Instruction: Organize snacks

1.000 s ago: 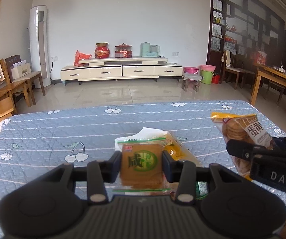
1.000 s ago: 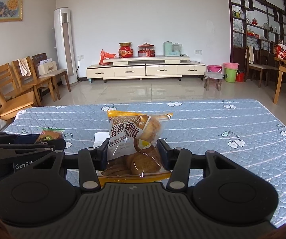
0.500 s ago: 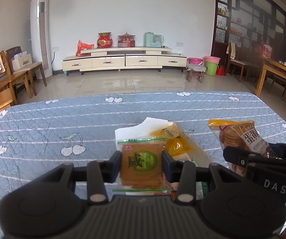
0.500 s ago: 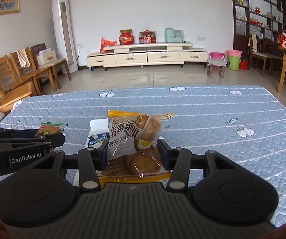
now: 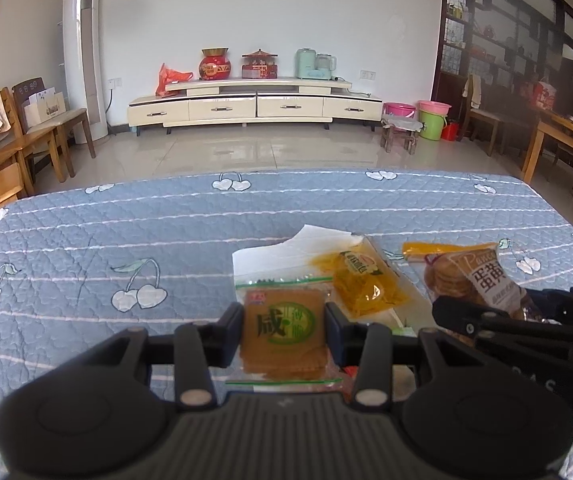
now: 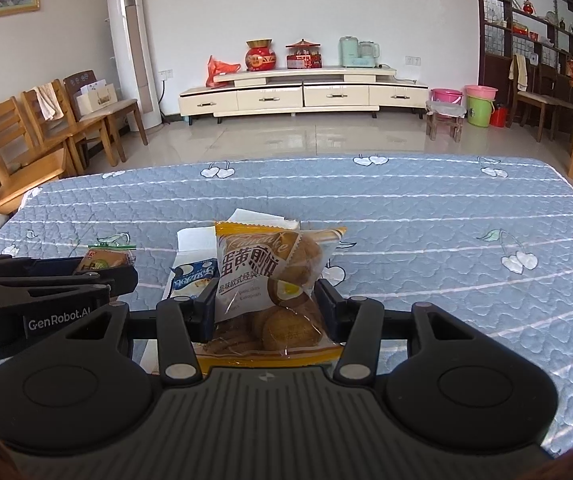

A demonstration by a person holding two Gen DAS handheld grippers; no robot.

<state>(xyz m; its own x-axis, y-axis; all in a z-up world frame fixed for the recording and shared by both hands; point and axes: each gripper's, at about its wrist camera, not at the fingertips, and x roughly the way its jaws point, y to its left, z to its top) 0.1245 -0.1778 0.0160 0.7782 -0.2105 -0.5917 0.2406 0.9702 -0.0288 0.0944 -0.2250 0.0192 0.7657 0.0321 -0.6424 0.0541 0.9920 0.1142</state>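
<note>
I hold one snack in each gripper above the blue quilted cloth with cherry print (image 5: 86,240), which covers the table.

Left gripper (image 5: 284,330): jaws narrow, pads pressed on both side edges of the flat clear packet of brown crackers with a green round label (image 5: 282,332). I judge the edge grip keeps the thin packet flat and its face readable. One large character, 咸, is legible; the small red tag at its upper left is too small to read.

Right gripper (image 6: 264,306): jaws somewhat wider, clamped on the lower half of the yellow-trimmed clear bag of round brown pancakes (image 6: 270,280), so the bag stands upright, its top seal toward the centre of the frame. Legible print: "Pancake" in script, 蛋黄煎饼, and "pancakes European" in small type.

In the lower centre of both views lies a white paper sheet (image 5: 270,254) carrying a crinkled yellow snack pack (image 5: 364,286) and a blue-and-white sachet (image 6: 192,276), its lettering blurred. I judge this to be the collection spot where both held packets are to be set down.

The left gripper's body reads "GenRobot.AI" in the right wrist view, lower left
</note>
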